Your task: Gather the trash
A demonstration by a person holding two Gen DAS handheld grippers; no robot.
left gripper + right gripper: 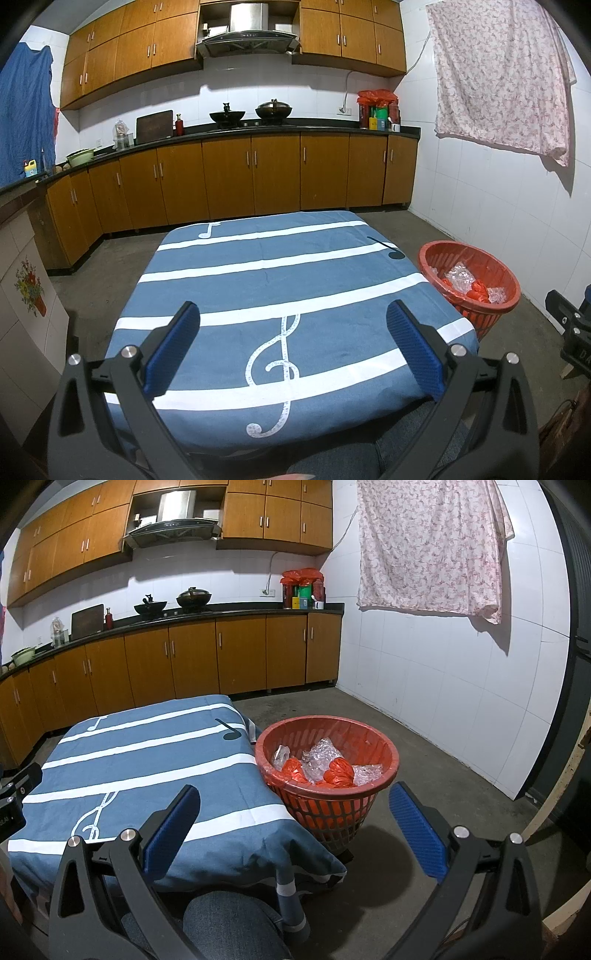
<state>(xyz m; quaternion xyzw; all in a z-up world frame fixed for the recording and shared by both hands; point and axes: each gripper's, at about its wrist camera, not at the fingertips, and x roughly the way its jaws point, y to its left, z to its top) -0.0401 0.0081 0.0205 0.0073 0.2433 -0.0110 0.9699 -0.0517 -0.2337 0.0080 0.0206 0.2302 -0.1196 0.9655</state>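
Observation:
A red plastic basket (pixel 332 808) stands on the floor at the table's right edge; it also shows in the left wrist view (pixel 491 317). It holds crumpled clear plastic (pixel 319 755) and red plastic bags (pixel 338 773). My left gripper (pixel 293 314) is open and empty above the near part of the table (pixel 258 258), which has a blue cloth with white stripes and music notes. My right gripper (pixel 293 797) is open and empty, just in front of the basket at the table's right corner (pixel 129 760). No trash shows on the cloth.
Wooden kitchen cabinets (pixel 251 173) and a counter with pots stand beyond the table. A white tiled wall (pixel 443 686) with a hanging floral cloth is at the right. Grey concrete floor (pixel 424 812) surrounds the basket. A person's knee in jeans (pixel 229 923) is below.

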